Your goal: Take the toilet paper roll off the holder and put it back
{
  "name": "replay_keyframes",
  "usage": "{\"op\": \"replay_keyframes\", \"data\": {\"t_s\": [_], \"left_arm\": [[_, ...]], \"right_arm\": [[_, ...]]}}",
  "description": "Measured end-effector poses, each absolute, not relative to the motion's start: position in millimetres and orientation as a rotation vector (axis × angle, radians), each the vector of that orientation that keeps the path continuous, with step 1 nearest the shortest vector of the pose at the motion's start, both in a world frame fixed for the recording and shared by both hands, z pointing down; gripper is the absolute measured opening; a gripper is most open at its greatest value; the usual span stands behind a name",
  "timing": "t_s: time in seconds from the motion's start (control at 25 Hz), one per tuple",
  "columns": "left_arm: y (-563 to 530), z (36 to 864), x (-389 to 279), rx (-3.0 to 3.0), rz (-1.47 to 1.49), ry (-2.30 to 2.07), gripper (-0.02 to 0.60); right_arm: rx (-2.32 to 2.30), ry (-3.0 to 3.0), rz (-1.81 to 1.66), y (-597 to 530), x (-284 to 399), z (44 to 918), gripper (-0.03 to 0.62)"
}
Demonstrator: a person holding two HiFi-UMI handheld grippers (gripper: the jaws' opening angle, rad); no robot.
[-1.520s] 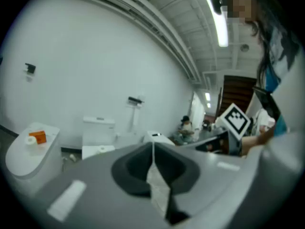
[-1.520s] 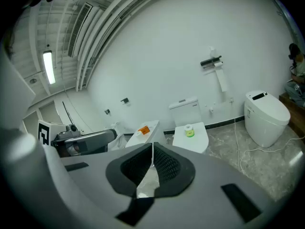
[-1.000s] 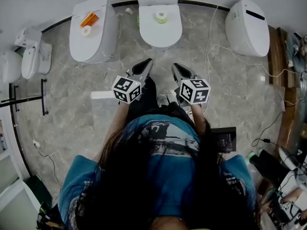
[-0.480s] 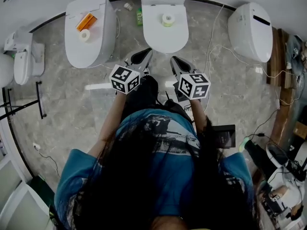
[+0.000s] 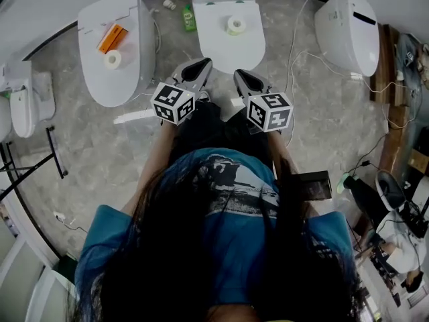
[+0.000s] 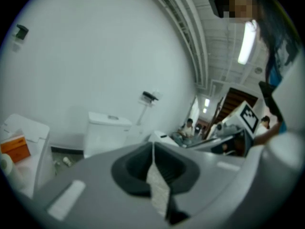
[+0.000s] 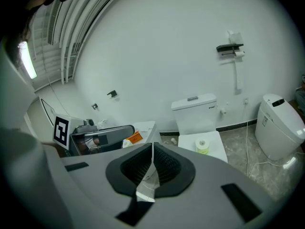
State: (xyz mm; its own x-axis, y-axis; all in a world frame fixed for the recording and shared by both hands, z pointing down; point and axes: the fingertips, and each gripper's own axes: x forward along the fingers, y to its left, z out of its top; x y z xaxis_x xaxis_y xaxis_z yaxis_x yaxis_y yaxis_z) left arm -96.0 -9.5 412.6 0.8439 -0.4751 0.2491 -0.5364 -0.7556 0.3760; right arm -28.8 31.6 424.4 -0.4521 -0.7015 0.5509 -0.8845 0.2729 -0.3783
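**Person standing before the middle toilet (image 5: 224,45), a tool in each hand.** The left tool (image 5: 200,66) and right tool (image 5: 240,79) hover side by side just short of that toilet's front edge. Each has its jaws pressed together with nothing between them. The holder (image 7: 229,47) is a dark bracket on the white wall (image 7: 157,56), above and to the right of the middle toilet's tank. It carries what appears to be the toilet paper roll (image 7: 239,54), small at this range and well apart from both tools. A spare roll (image 5: 235,25) stands on the middle toilet's closed lid. Another roll (image 5: 112,59) and an orange box (image 5: 111,37) rest on the neighbouring toilet (image 5: 124,79) to its left. The roll on the holder is probably light and soft, and its paper is likely to crush, tear or unwind. A gentle hold across the outer sides, or on the stiffer core, looks safest. The floor (image 5: 100,139) is grey veined stone, probably smooth, with cables (image 5: 290,72) trailing to the right of the middle toilet.
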Motion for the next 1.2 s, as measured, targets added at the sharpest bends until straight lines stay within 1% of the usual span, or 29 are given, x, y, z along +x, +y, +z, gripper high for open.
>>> {"op": "replay_keyframes", "data": {"t_s": [0.16,0.4,0.52,0.68,0.92,0.96,1.0,1.04,1.12,1.2], "left_arm": [[-25,433,-96,2.536,0.201,-0.712,0.000],[-27,447,-88,2.516,0.225,-0.682,0.000],[-37,456,-91,2.503,0.228,-0.705,0.000],[-60,471,-92,2.488,0.241,-0.745,0.000],[-98,499,-81,2.475,0.274,-0.785,0.000],[-103,506,-79,2.468,0.280,-0.793,0.000],[-108,513,-77,2.461,0.287,-0.800,0.000],[-114,521,-75,2.452,0.294,-0.808,0.000],[-124,538,-70,2.432,0.306,-0.825,0.000],[-134,555,-62,2.413,0.317,-0.836,0.000]], "right_arm": [[1.435,-2.231,0.961,17,-32,438,0.025],[1.446,-2.178,0.931,4,-16,453,0.025],[1.455,-2.134,0.894,-13,-8,472,0.025],[1.356,-2.145,0.858,-40,-10,498,0.025],[1.273,-2.110,0.892,-80,5,552,0.028],[1.248,-2.106,0.901,-86,7,563,0.056],[1.213,-2.106,0.909,-91,8,575,0.150],[1.174,-2.106,0.915,-96,8,588,0.200],[1.109,-2.098,0.911,-106,10,613,0.227],[1.071,-2.075,0.895,-117,15,637,0.241]]}}
